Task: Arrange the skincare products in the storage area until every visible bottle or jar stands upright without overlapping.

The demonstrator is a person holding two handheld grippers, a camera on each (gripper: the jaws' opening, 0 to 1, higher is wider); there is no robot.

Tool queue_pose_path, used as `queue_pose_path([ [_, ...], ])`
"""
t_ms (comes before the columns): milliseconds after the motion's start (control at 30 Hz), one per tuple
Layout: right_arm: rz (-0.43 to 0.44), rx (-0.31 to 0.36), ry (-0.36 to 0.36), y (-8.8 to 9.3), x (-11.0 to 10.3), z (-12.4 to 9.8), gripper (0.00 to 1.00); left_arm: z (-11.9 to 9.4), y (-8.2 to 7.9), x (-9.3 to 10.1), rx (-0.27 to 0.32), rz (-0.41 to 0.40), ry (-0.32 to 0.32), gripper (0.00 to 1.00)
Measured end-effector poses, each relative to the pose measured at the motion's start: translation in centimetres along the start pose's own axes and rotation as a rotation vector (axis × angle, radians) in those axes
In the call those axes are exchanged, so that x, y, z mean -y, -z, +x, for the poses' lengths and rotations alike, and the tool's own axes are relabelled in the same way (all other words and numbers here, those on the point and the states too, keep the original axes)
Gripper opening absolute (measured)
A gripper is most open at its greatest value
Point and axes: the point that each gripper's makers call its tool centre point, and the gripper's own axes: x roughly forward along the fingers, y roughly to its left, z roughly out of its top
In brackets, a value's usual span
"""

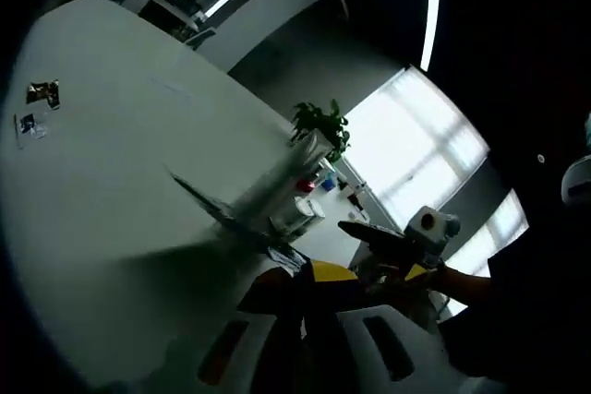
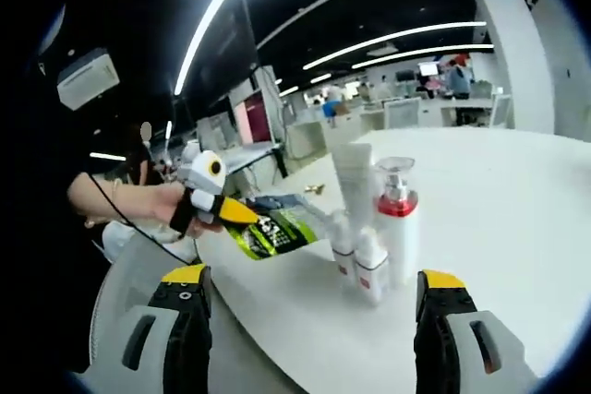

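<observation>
Bottles [image 2: 374,228] stand clustered upright on the white surface [image 2: 499,228]. Left gripper [image 2: 242,217] grips a green sachet [image 2: 277,228], apparently; right gripper [image 2: 314,320] fingers [image 2: 443,320] spread wide, empty.

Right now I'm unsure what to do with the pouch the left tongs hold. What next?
Probably lower the green pouch onto the bare table left of the bottles: it hangs tilted in the left tongs, and the right tongs are open.
</observation>
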Motion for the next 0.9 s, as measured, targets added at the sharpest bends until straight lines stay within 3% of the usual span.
queue_pose_path([
  [200,0.028,0.021,0.024,0.0,0.8,-0.2,0.95,1.3,0.3,-3.0,-0.039,0.006,-0.026,0.00],
  [600,0.055,0.025,0.064,0.2,1.7,-0.2,0.94,2.3,3.0,-4.7,-0.126,-0.013,-0.078,0.00],
  [833,0.060,0.019,0.077,0.3,2.0,-0.2,0.93,2.6,4.6,-7.2,-0.156,-0.058,-0.178,0.00],
  [900,0.062,0.020,0.081,0.3,2.0,-0.3,0.93,2.7,4.6,-7.0,-0.145,-0.088,-0.192,0.00],
])
